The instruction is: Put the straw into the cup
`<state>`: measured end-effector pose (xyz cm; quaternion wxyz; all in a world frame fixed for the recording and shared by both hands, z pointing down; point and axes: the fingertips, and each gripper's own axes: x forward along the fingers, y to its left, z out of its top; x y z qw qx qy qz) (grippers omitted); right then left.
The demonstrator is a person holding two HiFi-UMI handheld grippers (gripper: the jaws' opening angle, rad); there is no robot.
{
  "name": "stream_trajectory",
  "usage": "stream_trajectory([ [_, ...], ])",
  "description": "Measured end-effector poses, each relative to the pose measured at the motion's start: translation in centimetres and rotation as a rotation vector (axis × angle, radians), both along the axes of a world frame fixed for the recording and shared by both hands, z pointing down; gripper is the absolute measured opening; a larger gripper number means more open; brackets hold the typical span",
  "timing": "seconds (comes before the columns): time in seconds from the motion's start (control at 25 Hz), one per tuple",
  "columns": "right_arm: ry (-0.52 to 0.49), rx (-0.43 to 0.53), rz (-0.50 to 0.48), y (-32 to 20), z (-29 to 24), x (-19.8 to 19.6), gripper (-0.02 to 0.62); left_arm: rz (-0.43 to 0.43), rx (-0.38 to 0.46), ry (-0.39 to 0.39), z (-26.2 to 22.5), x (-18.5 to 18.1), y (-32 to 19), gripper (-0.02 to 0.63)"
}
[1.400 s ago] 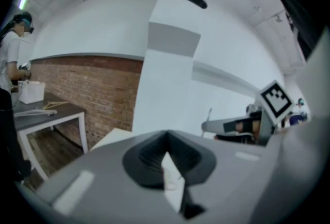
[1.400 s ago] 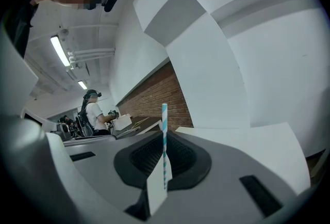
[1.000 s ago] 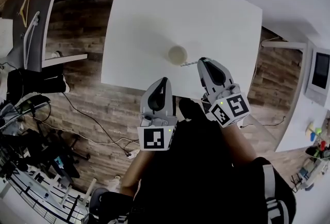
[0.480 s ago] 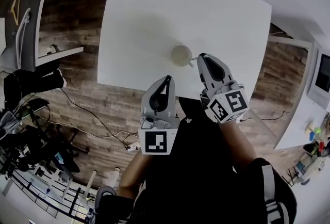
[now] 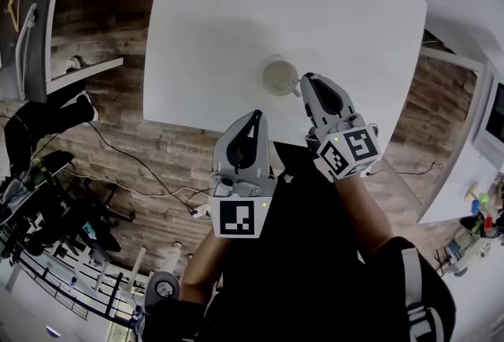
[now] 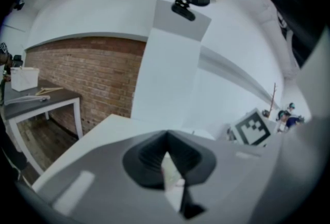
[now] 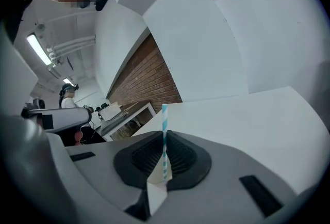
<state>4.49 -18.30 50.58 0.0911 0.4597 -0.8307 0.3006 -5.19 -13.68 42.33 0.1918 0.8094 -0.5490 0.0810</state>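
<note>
The right claw (image 5: 314, 88) grips the blue-striped paper straw (image 7: 164, 124), tip just beside the cup (image 5: 276, 76) at frame centre on the white surface (image 5: 228, 9). Coming in slanted, the straw could catch the rim and topple the unsteadied cup. The left claw (image 5: 252, 124) is pinched together and empty, lower centre.

Bright even light, strong fisheye distortion

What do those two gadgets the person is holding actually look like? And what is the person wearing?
The left gripper and right gripper are smooth light-grey shells that taper to a point, with dark ribbed pads inside the jaws. Each ends in a cube with black-and-white square markers and has a small green light. The person wears dark clothing.
</note>
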Motion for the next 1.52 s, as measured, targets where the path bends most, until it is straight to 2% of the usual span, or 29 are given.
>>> stream_trajectory([
  [1.0,-0.021,-0.049,0.026,-1.7,2.3,0.6,0.022,-0.048,-0.046,0.031,1.1,-0.6,-0.5,0.005],
  [1.52,-0.029,-0.056,0.000,-1.9,2.9,0.1,0.023,-0.065,-0.052,0.049,1.5,-1.1,-0.5,0.005],
])
